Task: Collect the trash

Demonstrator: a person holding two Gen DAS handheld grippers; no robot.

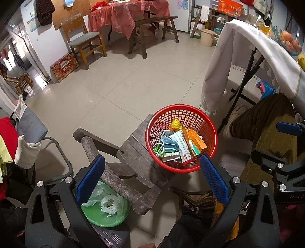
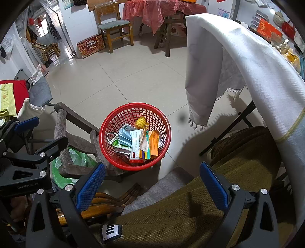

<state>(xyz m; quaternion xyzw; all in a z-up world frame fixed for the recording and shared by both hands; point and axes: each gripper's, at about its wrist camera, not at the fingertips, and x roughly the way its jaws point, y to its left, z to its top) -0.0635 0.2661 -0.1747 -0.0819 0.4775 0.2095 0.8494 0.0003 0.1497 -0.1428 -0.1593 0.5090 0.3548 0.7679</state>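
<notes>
A red mesh basket (image 1: 207, 122) (image 2: 114, 122) rests on a dark wooden stool (image 1: 133, 152) (image 2: 76, 122). Inside it lie blue face masks (image 1: 168, 144) (image 2: 124, 138), a white medicine box (image 1: 182, 146) (image 2: 136, 145), an orange box (image 1: 197, 141) (image 2: 154, 142) and a yellow net (image 1: 176, 124) (image 2: 141, 121). My left gripper (image 1: 152, 173) hangs open above the stool, just short of the basket, holding nothing. My right gripper (image 2: 152, 179) is open and empty over a person's olive trouser leg (image 2: 181, 208), nearer than the basket. The left gripper's body (image 2: 22, 171) shows at the left edge of the right wrist view.
A green bin with a plastic liner (image 1: 106, 208) (image 2: 76, 158) sits under the stool. A white tablecloth (image 1: 253, 49) (image 2: 238, 66) drapes a folding table on the right. Clothes (image 1: 7, 141) pile at the left. A wooden chair (image 1: 83, 40) and red-covered table (image 1: 129, 15) stand across the open tile floor (image 1: 122, 82).
</notes>
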